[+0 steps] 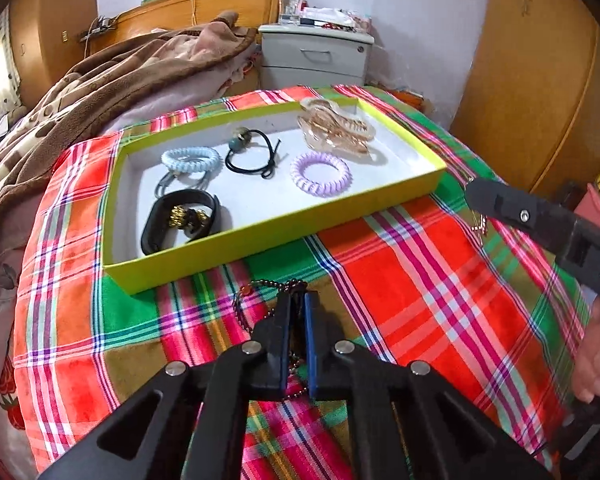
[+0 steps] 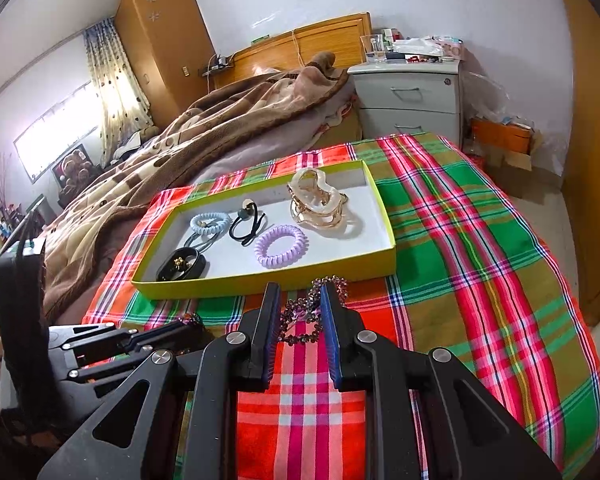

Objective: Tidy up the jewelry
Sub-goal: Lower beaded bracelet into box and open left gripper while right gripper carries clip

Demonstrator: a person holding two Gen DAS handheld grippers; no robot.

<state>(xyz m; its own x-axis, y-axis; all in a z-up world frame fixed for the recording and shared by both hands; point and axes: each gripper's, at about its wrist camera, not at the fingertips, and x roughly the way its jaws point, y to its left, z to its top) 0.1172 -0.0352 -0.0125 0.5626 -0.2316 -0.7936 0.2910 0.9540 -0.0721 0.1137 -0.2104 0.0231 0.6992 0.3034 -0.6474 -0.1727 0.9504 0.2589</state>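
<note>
Jewelry is mostly gathered already in the yellow-green box (image 1: 268,236) on the plaid cloth (image 1: 420,280): a blue coil tie (image 1: 190,158), a black elastic with a bead (image 1: 250,152), a purple coil tie (image 1: 320,172), a clear hair claw (image 1: 334,128) and a black band with gold beads (image 1: 180,216). Two pieces lie outside it, just in front of the near wall. The left tool (image 1: 298,300) is pressed nearly together on a dark ball chain (image 1: 256,292), which loops out to the left of its tips and trails beneath them. The right tool (image 2: 300,292) stands spread around a purple beaded strand (image 2: 304,312) on the cloth, not yet gripping it (the beads rest between the blue pads, touching neither as far as I can tell). To do this step well, I would lift the ball chain clear of the box's near wall before carrying it forward, since a dangling loop could catch the rim, and lower it into the bare white floor between the black band and the purple coil. The right tool should close on a bunched section of the beads, not one loose end.
</note>
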